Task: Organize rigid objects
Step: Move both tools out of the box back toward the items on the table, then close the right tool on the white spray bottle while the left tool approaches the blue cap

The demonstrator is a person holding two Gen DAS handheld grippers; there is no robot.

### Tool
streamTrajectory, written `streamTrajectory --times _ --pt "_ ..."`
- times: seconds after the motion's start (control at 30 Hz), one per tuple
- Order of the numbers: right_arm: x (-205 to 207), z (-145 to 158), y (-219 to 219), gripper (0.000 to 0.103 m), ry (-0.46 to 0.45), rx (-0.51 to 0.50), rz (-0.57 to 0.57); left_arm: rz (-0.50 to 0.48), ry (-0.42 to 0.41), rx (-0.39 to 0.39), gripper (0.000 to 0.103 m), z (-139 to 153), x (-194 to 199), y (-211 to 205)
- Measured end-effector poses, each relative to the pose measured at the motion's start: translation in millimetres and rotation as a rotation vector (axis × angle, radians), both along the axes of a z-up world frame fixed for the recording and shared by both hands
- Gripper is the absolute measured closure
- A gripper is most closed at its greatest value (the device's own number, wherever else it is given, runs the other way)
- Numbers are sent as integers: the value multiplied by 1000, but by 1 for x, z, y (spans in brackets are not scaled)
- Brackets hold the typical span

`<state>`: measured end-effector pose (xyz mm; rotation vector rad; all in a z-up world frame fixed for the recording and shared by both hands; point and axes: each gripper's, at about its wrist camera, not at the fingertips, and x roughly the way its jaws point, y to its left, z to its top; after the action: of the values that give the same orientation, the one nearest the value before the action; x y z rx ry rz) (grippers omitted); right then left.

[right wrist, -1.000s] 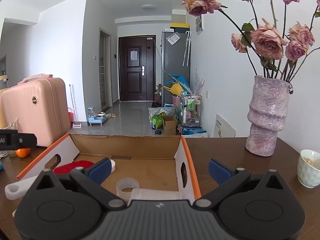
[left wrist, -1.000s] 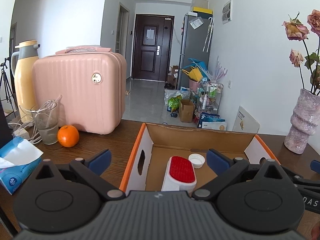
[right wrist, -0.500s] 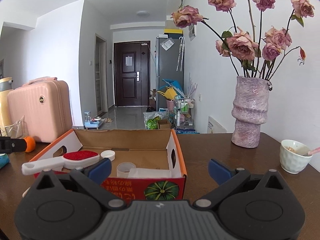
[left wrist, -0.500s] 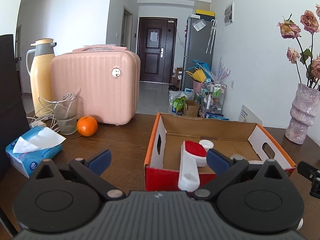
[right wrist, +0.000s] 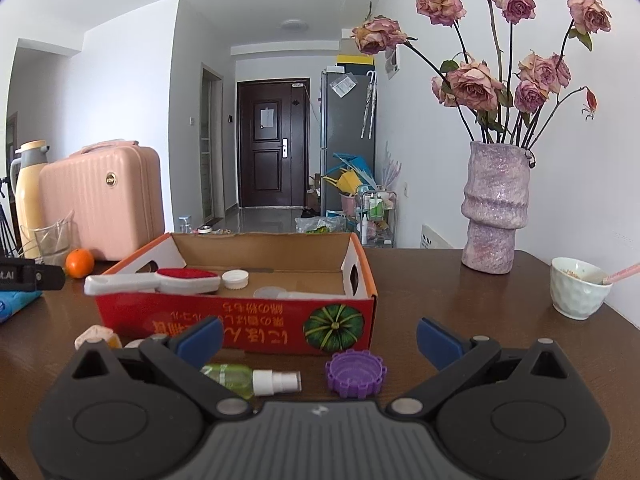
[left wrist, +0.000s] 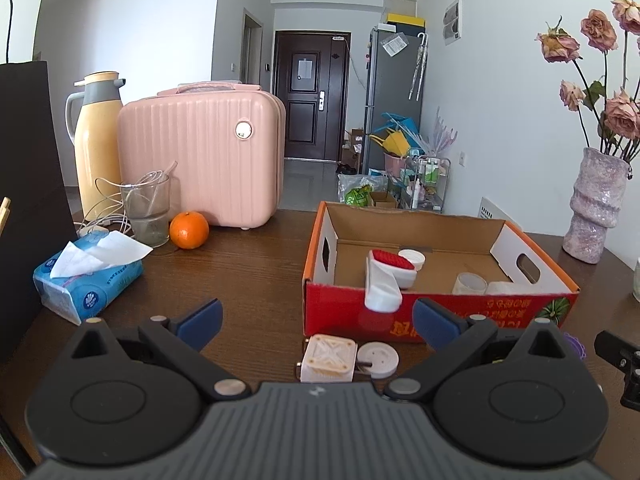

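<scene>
Sitting at the centre right of the left wrist view, the cardboard box [left wrist: 436, 312] rests on the dark wooden desk [left wrist: 248, 272] with its red printed front wall turned toward the camera. Inside it a red-faced lint brush [left wrist: 386, 276] leans with its white handle sticking over the front wall, a white bottle cap [left wrist: 412, 257] lies just behind the brush, and a small clear cup [left wrist: 469, 283] stands toward the box's right side.

The left hand-held gripper [left wrist: 316, 318] fills the bottom of that frame, its blue-tipped fingers spread wide and holding nothing. Between them, low in the frame and in front of the box, lie a cream square block with a cross pattern [left wrist: 329, 358] and, touching its right side, a white round disc [left wrist: 378, 359].

In the right wrist view the right hand-held gripper [right wrist: 318, 336] is likewise wide apart and empty. Near the bottom centre, between its fingers and in front of the box [right wrist: 240, 320], a small green spray bottle [right wrist: 250, 380] lies on its side beside a purple notched cap [right wrist: 355, 372]. A pale object [right wrist: 94, 336] at the lower left is partly hidden by the finger; it may be the cream block.

At the upper left of the left wrist frame stand a pink case [left wrist: 200, 164], a yellow thermos [left wrist: 98, 140], a glass [left wrist: 146, 212], an orange [left wrist: 189, 230] and a tissue pack [left wrist: 86, 276]; a vase of dried roses [right wrist: 496, 204] and a white bowl [right wrist: 580, 292] stand at the right of the right wrist frame.
</scene>
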<state>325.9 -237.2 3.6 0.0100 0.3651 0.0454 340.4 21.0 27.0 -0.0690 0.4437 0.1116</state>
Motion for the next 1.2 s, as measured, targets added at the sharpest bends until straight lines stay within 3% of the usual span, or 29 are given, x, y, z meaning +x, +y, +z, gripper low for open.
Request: streamTrajectory --times 0.63,1.2 --pt "-12 -33 4 0 125 21 -16 -80 88 -8 0 -27 -14 -9" --pt "45 -60 22 0 282 20 -112 -77 129 -25 0 -34 -5 -6"
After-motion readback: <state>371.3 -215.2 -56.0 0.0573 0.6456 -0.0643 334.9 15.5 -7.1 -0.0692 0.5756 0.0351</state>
